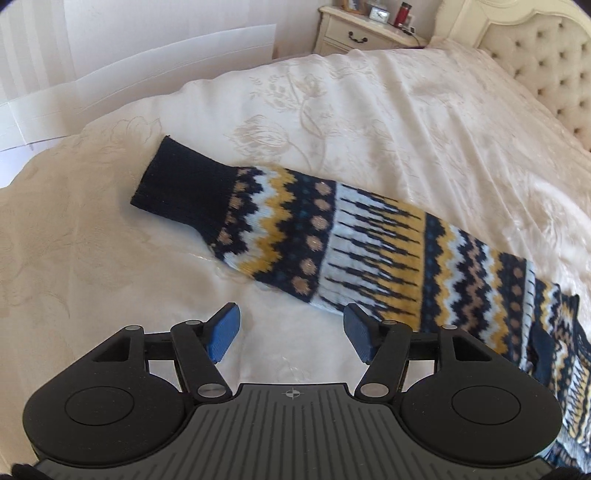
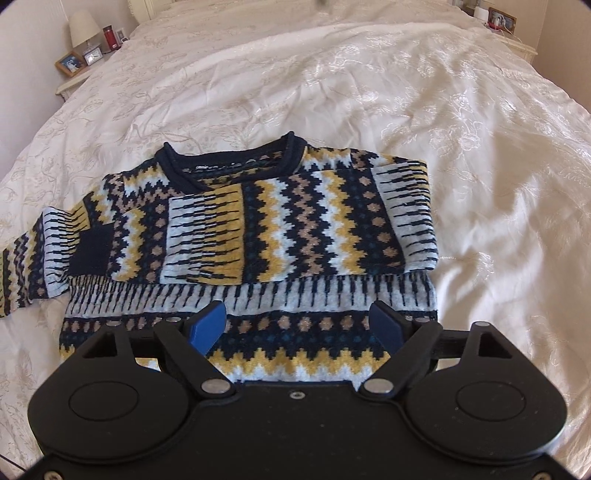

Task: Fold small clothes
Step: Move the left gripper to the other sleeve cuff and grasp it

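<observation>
The work surface is a bed with a cream embroidered bedspread (image 2: 369, 92); a tufted headboard (image 1: 535, 62) and a nightstand (image 1: 354, 31) stand beyond it. Nothing obstructs either tool. The patterned knit sweater (image 2: 295, 221) lies flat, neckline away from the right gripper (image 2: 299, 325), one sleeve folded across the chest. The other sleeve (image 1: 314, 236) extends straight, cuff (image 1: 181, 184) pointing up-left, just ahead of the left gripper (image 1: 291, 332). Both jaws stand wide apart, empty.
</observation>
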Demonstrator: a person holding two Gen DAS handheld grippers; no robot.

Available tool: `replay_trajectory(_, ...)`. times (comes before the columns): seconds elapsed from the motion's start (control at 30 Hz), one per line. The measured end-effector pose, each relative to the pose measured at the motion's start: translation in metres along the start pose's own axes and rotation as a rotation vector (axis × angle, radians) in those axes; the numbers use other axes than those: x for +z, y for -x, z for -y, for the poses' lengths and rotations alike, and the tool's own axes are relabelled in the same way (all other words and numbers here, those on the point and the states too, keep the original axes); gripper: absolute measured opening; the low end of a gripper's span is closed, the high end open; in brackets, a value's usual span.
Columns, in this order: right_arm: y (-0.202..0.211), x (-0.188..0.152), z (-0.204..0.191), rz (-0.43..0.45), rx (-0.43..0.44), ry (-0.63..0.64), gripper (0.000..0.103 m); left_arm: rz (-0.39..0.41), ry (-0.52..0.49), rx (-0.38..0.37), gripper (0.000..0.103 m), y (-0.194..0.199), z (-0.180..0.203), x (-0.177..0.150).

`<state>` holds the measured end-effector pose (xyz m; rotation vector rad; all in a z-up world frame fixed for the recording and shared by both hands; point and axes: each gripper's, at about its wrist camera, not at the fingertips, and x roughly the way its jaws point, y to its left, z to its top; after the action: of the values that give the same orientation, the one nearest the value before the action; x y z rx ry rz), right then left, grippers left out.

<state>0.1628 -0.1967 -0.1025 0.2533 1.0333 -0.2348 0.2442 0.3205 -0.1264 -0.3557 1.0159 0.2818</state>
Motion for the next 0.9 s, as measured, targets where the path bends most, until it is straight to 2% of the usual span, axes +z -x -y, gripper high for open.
replay_trajectory(0.2,0.003,0.001,-0.023,-0.003,-0.002,0.028,0.085,-0.005,0.071,-0.040,0.061,-0.026,-0.019,0.014)
replay_trajectory(0.53,0.005,-0.007,-0.043,-0.024,0.003,0.047,0.085,-0.006,0.051,-0.086,0.060,-0.053,-0.016,0.034)
replay_trajectory(0.57,0.005,-0.008,-0.043,-0.025,0.005,0.046,0.085,0.004,0.053,-0.092,0.057,-0.051,-0.016,0.034)
replay_trajectory(0.63,0.004,-0.011,-0.042,-0.030,0.013,0.046,0.085,0.034,0.067,-0.109,0.026,-0.045,-0.017,0.034)
replay_trajectory(0.67,0.003,-0.012,-0.042,-0.034,0.018,0.049,0.085,0.040,0.084,-0.124,0.019,-0.042,-0.019,0.034)
replay_trajectory(0.77,0.001,-0.015,-0.039,-0.042,0.033,0.061,0.085,0.076,0.106,-0.150,0.013,-0.026,-0.013,0.034)
replay_trajectory(0.9,-0.001,-0.016,-0.029,-0.042,0.065,0.061,0.085,0.143,0.048,-0.178,0.012,0.016,0.014,0.035)
